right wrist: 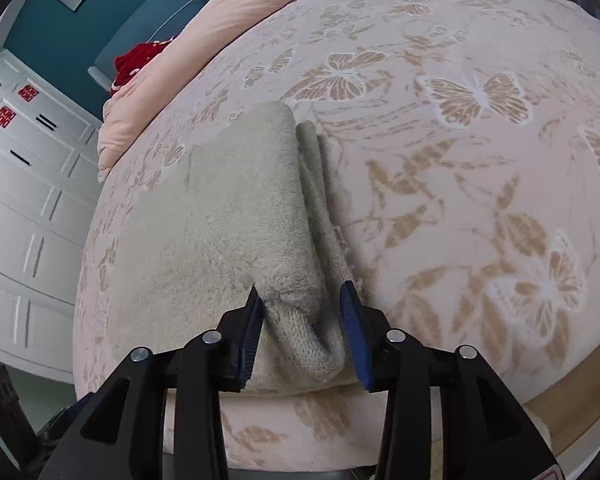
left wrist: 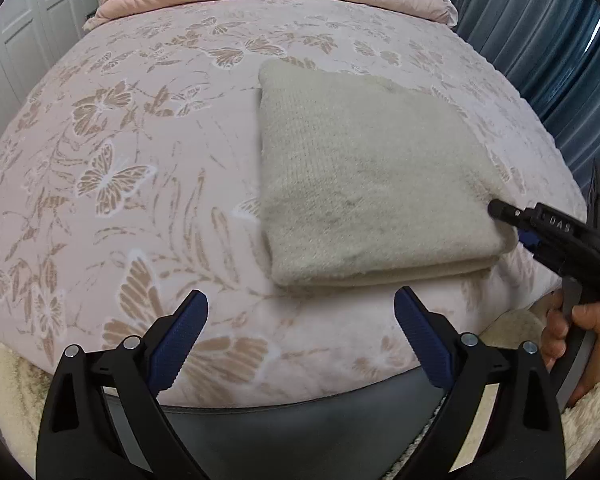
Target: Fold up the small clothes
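Folded beige fuzzy knit garment (left wrist: pixel 364 184) lies centre-right of the left wrist view, on the pink butterfly-print bedspread (left wrist: pixel 111 168). My left gripper (left wrist: pixel 300 344) hangs at the bottom of that frame, fingers wide apart and empty. My right gripper (right wrist: pixel 304 332) straddles the garment's near corner, pads apart, knit bunched loosely between them. The garment looks soft, light and floppy, with layers likely to slide. Best taken at a doubled edge, all layers pinched together.

Folded beige knit (left wrist: pixel 364 184) (on bedspread)
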